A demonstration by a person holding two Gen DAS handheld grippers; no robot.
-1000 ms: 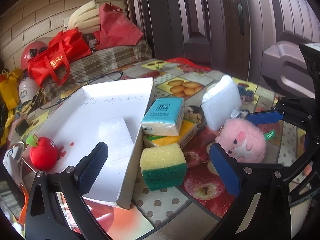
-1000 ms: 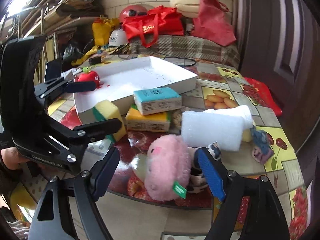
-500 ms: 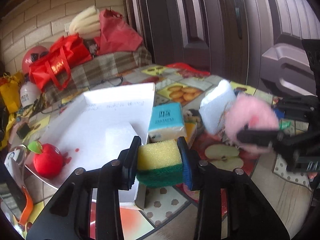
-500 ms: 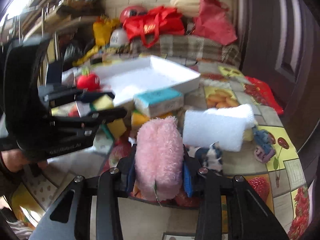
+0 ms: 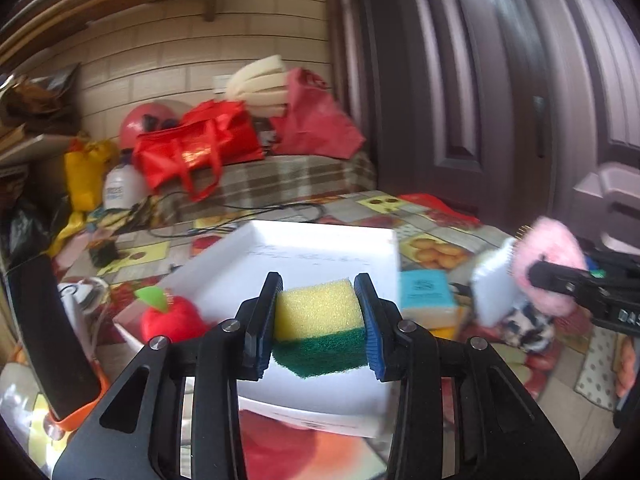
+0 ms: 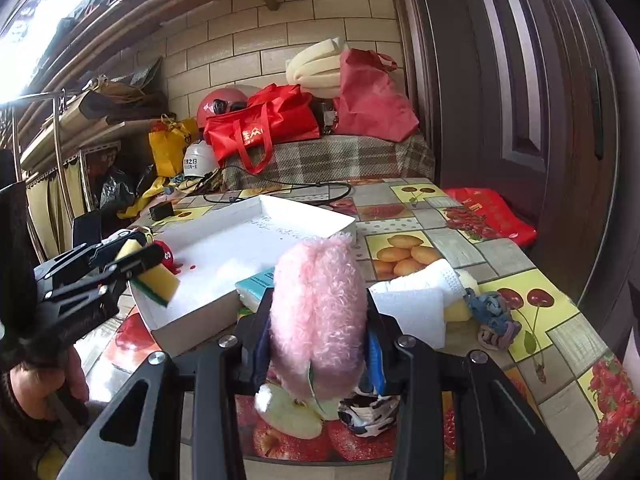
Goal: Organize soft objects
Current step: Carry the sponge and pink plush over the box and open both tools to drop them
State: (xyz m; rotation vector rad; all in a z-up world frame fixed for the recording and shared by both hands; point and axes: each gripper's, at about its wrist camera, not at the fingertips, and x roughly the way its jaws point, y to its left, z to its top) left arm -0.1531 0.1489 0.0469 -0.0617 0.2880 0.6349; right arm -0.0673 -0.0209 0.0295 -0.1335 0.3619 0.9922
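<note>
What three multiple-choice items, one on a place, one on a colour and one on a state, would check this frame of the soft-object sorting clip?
1. Where is the red apple plush?
A. In the white tray, at its near left corner
B. On the plaid bench
C. In the right gripper

2. What colours is the sponge in the left gripper?
A. Pink and white
B. Yellow on top, green below
C. All blue

3. What state is the right gripper in?
A. Open and empty
B. Shut on a tissue pack
C. Shut on the pink plush

Answers: 1 A, the left wrist view shows the apple lying inside the tray's corner. 2 B, a yellow foam layer sits over a green scouring layer. 3 C, the pink fur bulges between the right gripper's closed pads.
</note>
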